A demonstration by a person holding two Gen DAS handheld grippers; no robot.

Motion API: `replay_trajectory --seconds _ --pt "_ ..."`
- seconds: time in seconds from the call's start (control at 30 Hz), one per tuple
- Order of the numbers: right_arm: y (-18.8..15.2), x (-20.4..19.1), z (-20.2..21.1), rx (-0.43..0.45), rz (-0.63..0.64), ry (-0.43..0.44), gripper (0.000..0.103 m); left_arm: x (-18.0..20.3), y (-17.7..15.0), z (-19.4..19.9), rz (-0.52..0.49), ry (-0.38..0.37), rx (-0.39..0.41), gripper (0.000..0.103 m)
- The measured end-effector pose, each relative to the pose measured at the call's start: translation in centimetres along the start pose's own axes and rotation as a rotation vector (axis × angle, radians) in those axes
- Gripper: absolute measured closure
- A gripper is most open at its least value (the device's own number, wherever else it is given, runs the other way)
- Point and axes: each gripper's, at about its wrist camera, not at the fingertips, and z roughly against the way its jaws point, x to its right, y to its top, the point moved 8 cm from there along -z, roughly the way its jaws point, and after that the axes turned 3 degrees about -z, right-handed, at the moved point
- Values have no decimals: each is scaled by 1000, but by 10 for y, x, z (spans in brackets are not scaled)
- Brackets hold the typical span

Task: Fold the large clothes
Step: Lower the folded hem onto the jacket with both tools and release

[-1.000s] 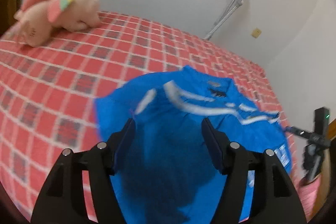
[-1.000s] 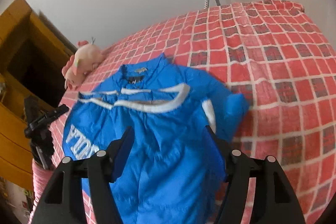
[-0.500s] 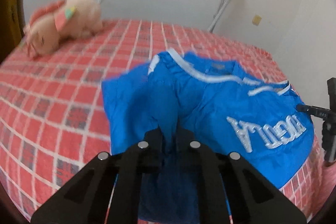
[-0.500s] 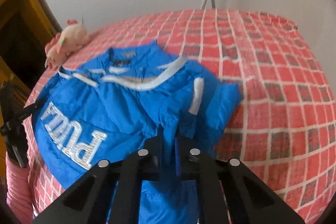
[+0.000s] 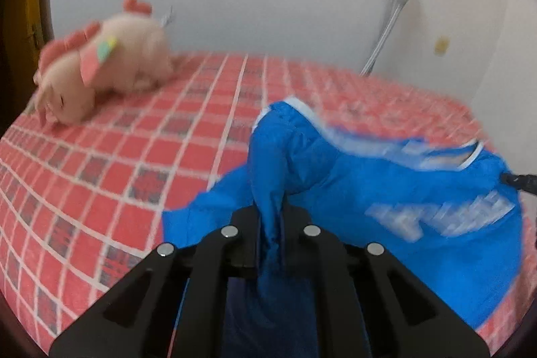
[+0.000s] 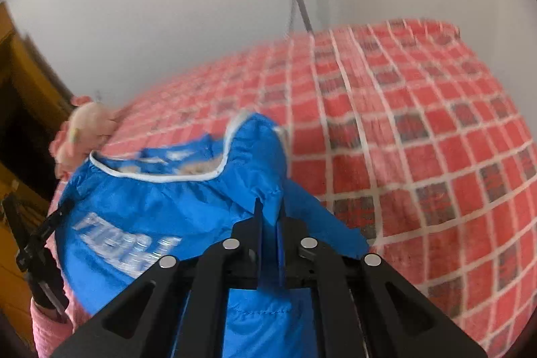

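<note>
A large blue jacket with white piping and white lettering lies partly lifted over a red checked bed. My left gripper is shut on a bunched fold of its blue cloth, which rises in a ridge from the jaws. In the right wrist view the same blue jacket drapes toward the left, and my right gripper is shut on another pinch of its fabric. The lower part of the garment hangs hidden under both grippers.
A pink plush toy lies at the bed's far left. A metal stand leans on the white wall. A black tripod and wooden furniture stand beside the bed, whose edge falls away at the right.
Both grippers went from open over the flat jacket to shut on its fabric. Since then they have pulled the cloth up and forward, so the jacket bunches and folds over itself.
</note>
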Motion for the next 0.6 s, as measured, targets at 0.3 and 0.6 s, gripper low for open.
replay_trajectory --seconds 0.3,0.6 --pt "-15 10 -28 3 -5 -14 89 -8 -25 -24 5 9 -50 87" --pt "-28 -48 56 168 75 -38 80 11 -1 64 98 -8 100 75"
